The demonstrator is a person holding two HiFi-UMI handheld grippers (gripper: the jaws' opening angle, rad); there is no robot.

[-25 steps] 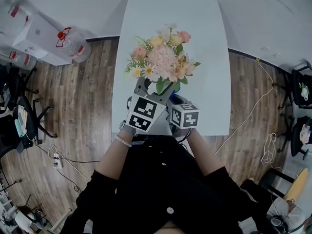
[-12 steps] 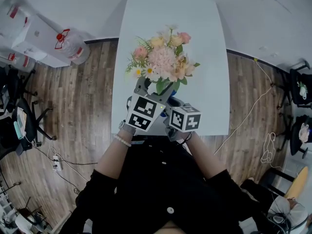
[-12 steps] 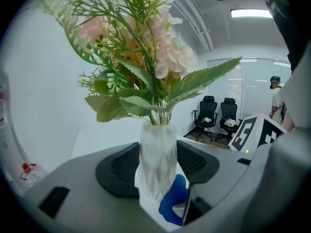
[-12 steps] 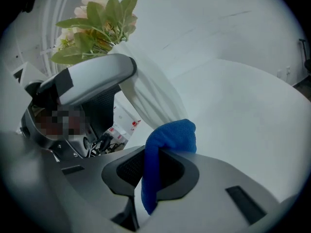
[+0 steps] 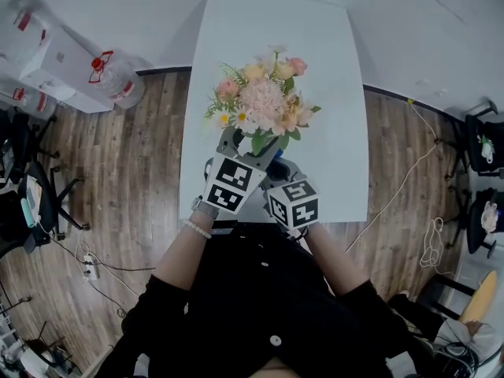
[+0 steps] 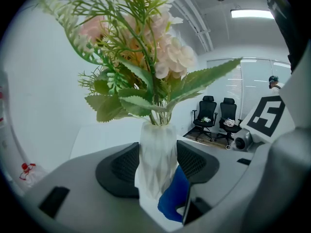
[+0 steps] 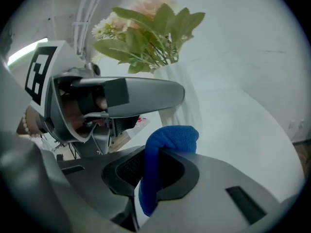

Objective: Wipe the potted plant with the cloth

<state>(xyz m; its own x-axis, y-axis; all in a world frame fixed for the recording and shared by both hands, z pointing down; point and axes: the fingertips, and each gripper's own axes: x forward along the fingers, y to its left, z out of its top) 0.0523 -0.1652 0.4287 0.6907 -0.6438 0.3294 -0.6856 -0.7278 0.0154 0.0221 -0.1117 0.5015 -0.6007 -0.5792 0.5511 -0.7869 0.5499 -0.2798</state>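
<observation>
Your left claw (image 6: 158, 165) has its two jaws wide apart, with the white vase (image 6: 156, 152) of the potted plant (image 5: 262, 101) standing between them. The black pads sit against both sides of the vase, so this claw has hold of it. The vase stands upright. Pink, peach and white flowers (image 6: 160, 47) and long green leaves (image 6: 204, 79) come up out of its top.

Your right claw (image 7: 154, 171) has its jaws nearly together, pinched on the blue cloth (image 7: 163, 144). The cloth comes up from between the pads and folds over the top of one jaw in a soft lump. The vase stands just past that lump.

From the left gripper view, the cloth (image 6: 174, 198) shows low down, right beside the bottom of the vase. It looks like it touches the vase there.

From the head view, the plant stands on the white table (image 5: 331, 93), near the edge closest to you. Your left claw (image 5: 250, 150) reaches under the flowers from your left. Your right claw (image 5: 279, 176) is just beside it, lower down by the vase. The two claws are very close together. Brown wooden floor (image 5: 142, 156) lies on both sides of the table.
</observation>
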